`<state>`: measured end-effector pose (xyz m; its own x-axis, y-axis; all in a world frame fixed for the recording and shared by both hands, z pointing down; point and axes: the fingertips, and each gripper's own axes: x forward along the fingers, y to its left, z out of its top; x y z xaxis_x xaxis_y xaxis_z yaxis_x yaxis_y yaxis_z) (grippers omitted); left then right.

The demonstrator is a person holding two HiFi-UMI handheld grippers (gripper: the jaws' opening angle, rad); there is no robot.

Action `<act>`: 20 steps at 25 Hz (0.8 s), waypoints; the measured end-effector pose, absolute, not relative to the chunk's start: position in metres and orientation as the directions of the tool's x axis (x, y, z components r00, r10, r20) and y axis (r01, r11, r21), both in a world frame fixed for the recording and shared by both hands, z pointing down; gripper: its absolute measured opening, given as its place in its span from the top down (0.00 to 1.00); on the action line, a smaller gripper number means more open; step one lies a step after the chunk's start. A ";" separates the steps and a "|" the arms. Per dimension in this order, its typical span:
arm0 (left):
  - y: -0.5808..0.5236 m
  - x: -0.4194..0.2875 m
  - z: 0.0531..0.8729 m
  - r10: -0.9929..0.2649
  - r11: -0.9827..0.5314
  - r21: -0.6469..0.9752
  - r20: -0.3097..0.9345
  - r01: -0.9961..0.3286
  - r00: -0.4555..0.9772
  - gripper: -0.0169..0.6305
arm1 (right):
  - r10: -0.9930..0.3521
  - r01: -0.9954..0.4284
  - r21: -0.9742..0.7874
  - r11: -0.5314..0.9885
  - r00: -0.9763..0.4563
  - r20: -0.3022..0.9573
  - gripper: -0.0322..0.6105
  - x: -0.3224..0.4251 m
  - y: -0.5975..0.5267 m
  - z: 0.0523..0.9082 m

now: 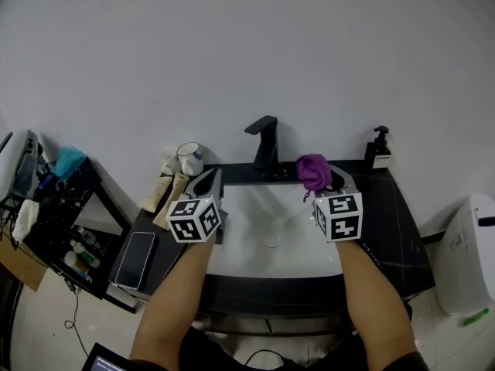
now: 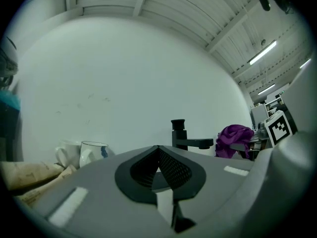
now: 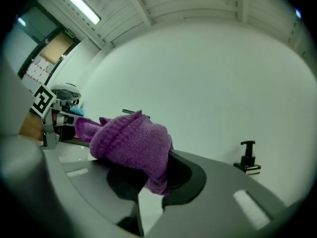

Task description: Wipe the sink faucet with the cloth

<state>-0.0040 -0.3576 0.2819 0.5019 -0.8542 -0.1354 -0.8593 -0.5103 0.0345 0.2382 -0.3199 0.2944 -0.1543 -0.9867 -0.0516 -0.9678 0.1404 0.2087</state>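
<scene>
Purple cloth [image 1: 313, 170] clenched in right hand-held gripper [image 1: 328, 181] beside black faucet [image 1: 265, 141]; left hand-held gripper [image 2: 158, 151] closed, empty, near mug [image 1: 189, 158].

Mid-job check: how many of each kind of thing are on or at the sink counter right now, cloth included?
Black sink faucet: 1
Purple knitted cloth: 1
White ceramic mugs: 2
Beige squeeze tubes: 2
Black pump soap dispenser: 1
Black smartphone: 1
Total: 8

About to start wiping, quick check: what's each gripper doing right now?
Left gripper: shut, nothing between its jaws.
Right gripper: shut on the purple cloth.
</scene>
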 end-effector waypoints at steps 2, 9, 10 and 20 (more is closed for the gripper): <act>-0.357 -0.005 0.283 -0.858 -0.505 0.037 -0.133 -0.862 0.497 0.95 | -0.987 -0.963 0.241 0.122 -0.144 -0.077 0.86 0.235 -0.315 0.289; -0.356 -0.005 0.284 -0.857 -0.507 0.036 -0.128 -0.861 0.499 0.95 | -0.984 -0.958 0.268 0.101 -0.135 -0.112 0.86 0.230 -0.310 0.283; -0.356 -0.005 0.284 -0.857 -0.508 0.037 -0.128 -0.861 0.500 0.95 | -0.985 -0.959 0.267 0.097 -0.130 -0.110 0.86 0.231 -0.310 0.283; -0.356 0.000 0.281 -0.846 -0.524 0.024 -0.131 -0.852 0.516 0.95 | -0.986 -0.954 0.280 0.105 -0.136 -0.095 0.86 0.228 -0.313 0.287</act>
